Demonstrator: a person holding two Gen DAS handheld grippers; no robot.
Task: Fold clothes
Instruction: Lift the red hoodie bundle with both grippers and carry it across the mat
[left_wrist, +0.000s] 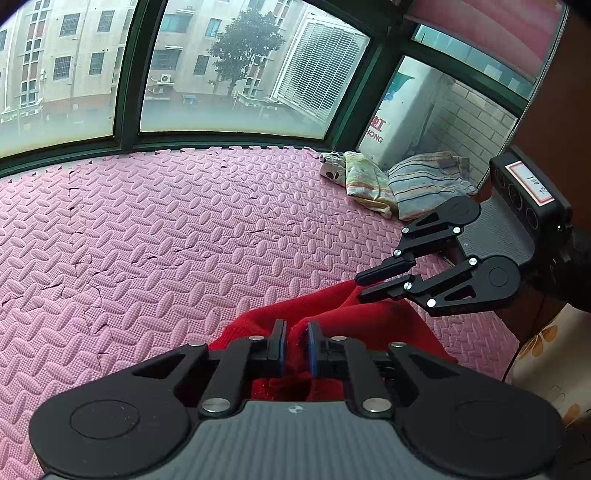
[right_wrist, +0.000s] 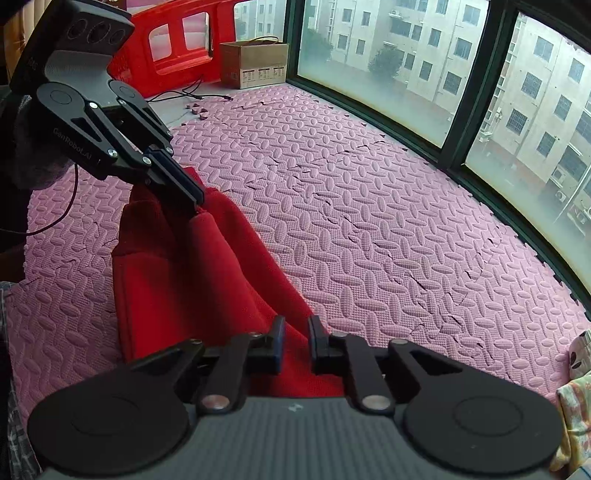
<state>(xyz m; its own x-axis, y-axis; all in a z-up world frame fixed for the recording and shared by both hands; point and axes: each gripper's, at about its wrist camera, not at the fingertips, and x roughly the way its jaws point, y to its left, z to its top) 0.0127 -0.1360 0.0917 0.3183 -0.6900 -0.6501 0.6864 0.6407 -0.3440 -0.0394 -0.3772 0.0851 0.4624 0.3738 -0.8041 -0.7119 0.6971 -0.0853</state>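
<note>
Pink mat (right_wrist: 369, 221), pinched red garment (right_wrist: 207, 266)

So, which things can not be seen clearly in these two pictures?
- Red garment: its lower part is cut off behind the right tool body in the right wrist view, so its type is unclear.
- Left tool: its own fingers hide the pinched cloth.
- Folded clothes: small, far, partly behind the other tool in the left wrist view.

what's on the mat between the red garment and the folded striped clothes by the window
Nothing: in the left wrist view, only bare pink mat between red garment and striped clothes.
</note>
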